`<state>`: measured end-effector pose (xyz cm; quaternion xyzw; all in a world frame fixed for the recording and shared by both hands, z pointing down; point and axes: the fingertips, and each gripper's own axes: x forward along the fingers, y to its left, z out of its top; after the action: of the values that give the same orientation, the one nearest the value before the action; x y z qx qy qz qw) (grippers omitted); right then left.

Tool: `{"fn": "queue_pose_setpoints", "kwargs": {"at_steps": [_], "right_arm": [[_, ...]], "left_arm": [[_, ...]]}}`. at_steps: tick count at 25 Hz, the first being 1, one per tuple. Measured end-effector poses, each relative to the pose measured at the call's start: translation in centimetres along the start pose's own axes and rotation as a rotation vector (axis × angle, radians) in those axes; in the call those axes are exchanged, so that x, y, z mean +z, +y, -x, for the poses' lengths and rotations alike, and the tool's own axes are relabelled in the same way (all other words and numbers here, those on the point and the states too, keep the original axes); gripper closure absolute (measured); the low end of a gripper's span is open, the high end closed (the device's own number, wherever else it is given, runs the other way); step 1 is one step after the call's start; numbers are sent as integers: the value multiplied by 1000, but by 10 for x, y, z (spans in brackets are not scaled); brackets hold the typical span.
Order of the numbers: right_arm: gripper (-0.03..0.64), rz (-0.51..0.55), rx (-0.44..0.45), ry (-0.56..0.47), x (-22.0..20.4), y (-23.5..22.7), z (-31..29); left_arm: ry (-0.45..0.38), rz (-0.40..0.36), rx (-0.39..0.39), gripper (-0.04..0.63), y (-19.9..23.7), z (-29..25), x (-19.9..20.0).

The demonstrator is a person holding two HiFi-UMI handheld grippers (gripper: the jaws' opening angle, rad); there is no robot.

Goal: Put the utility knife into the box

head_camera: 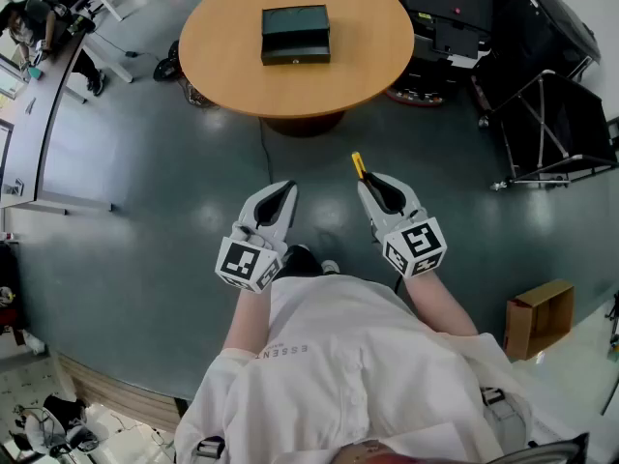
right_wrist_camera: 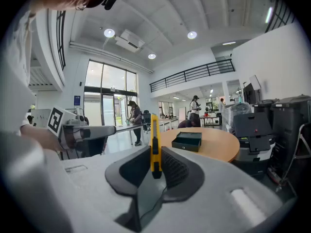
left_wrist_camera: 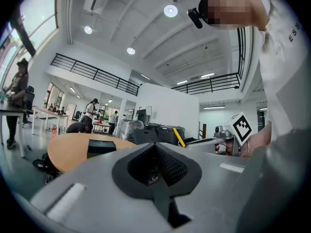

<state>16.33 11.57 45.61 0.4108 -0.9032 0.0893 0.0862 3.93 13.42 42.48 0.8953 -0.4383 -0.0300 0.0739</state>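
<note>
A yellow utility knife (right_wrist_camera: 154,144) stands upright between the pads of my right gripper (right_wrist_camera: 154,166), which is shut on it; in the head view the yellow utility knife (head_camera: 358,165) pokes out past my right gripper (head_camera: 379,189). The dark open box (head_camera: 295,34) lies on the round wooden table (head_camera: 377,37) ahead, well away from both grippers; the box (right_wrist_camera: 188,141) also shows in the right gripper view. My left gripper (head_camera: 278,201) hangs beside the right one over the floor, jaws together with nothing between them. Its own view shows my left gripper (left_wrist_camera: 156,165) and the box (left_wrist_camera: 101,146).
Black equipment cases and a folding rack (head_camera: 556,124) stand right of the table. A cardboard box (head_camera: 538,317) sits on the floor at lower right. A long desk (head_camera: 39,104) with a person lies at the left. Grey floor separates me from the table.
</note>
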Motion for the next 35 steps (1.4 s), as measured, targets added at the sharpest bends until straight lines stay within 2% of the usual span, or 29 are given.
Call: {"fn": "queue_pose_setpoints", "kwargs": {"at_steps": [5,9,23,28,35], "right_arm": [[560,3,-2,0,-1,-13,-27],[560,-8,-20,12,3,-31,-63],[560,-112,-83,-16,73,-90,-249],[560,-125,-94,-5,83,-108,-292],[560,-163,-109,44,75,-140,-328]], "left_arm": [[-11,17,18,586,31,-18,-5],[-4,27,-3,586,63,-47,-1],[-1,-15,-107,586,241,-147,50],[4,-4,-104,586,282,-174,54],[38,39,-86,586,310,-201,38]]}}
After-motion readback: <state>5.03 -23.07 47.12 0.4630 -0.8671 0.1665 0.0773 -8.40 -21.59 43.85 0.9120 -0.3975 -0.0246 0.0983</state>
